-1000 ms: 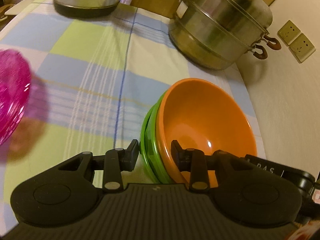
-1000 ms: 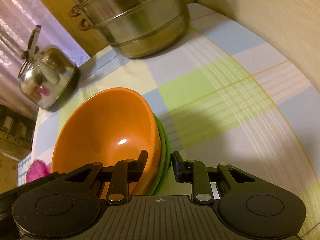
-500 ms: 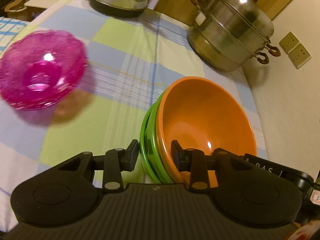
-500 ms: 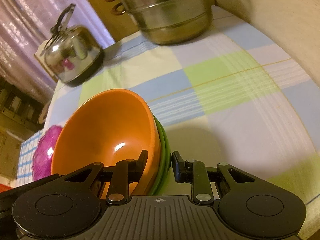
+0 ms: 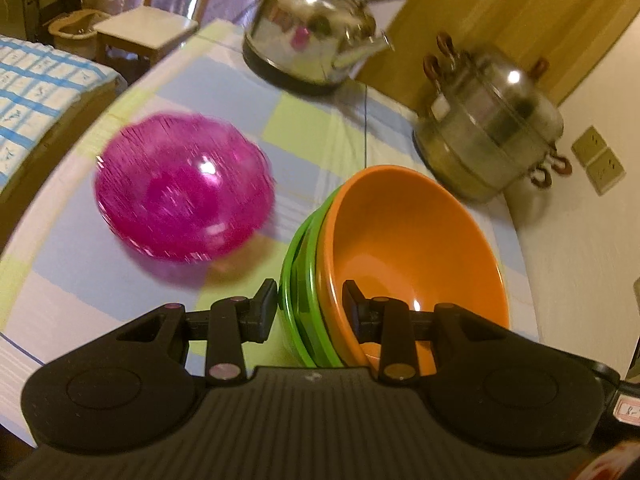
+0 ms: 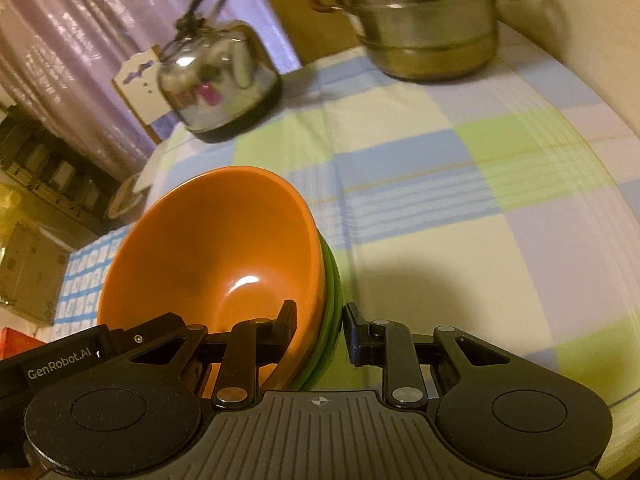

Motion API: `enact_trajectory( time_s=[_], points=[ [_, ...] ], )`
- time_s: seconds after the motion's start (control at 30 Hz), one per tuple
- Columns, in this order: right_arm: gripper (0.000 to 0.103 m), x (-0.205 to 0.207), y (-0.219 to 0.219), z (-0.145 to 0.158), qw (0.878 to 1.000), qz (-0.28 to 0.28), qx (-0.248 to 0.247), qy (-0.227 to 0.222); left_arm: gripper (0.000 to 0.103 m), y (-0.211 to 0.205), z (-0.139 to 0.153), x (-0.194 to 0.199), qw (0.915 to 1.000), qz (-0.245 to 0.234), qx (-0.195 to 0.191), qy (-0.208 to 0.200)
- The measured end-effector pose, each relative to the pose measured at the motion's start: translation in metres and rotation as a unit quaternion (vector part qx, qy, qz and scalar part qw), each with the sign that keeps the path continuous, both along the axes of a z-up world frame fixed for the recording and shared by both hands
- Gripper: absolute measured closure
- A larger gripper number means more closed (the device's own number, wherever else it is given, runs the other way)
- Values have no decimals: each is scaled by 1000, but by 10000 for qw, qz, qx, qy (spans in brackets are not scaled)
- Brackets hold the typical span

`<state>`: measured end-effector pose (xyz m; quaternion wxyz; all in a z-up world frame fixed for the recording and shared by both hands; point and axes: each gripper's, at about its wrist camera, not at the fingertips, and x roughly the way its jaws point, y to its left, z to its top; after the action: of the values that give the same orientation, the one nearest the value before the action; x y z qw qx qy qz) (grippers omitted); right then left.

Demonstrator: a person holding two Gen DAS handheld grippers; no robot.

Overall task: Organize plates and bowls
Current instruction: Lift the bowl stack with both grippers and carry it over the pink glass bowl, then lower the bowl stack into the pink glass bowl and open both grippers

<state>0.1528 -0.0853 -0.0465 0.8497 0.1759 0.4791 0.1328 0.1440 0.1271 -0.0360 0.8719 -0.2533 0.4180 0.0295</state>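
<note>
An orange bowl is nested in green bowls; the stack is held in the air above the checked tablecloth. My left gripper is shut on the stack's rim, one finger outside the green, one inside the orange. My right gripper is shut on the opposite rim of the same stack, where the orange bowl and the green rim show. A pink translucent bowl sits on the table to the left of the stack, blurred.
A steel kettle and a stacked steel steamer pot stand at the back of the table; both also show in the right wrist view, kettle and pot. A wall lies to the right. A chair stands beyond the table.
Both grippers have carried the bowl stack back and to the left. The pink bowl has come closer to the stack, and the kettle and pot look farther away.
</note>
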Motion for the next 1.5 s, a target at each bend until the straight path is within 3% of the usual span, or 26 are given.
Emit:
enact_trajectory(
  time_s=[0.27, 0.43, 0.97, 1.5],
  points=[
    [78, 20, 57, 32, 9992, 288, -28, -279, 73, 52, 27, 7, 9992, 294, 120, -226],
    [78, 41, 93, 37, 9983, 453, -24, -359, 73, 83, 29, 22, 9989, 392, 146, -212],
    [78, 89, 166, -16, 9976, 679, -75, 106, 73, 147, -16, 72, 9983, 383, 390, 179],
    [78, 97, 182, -36, 9971, 705, -157, 255, 73, 157, -36, 82, 9982, 385, 402, 210]
  ],
)
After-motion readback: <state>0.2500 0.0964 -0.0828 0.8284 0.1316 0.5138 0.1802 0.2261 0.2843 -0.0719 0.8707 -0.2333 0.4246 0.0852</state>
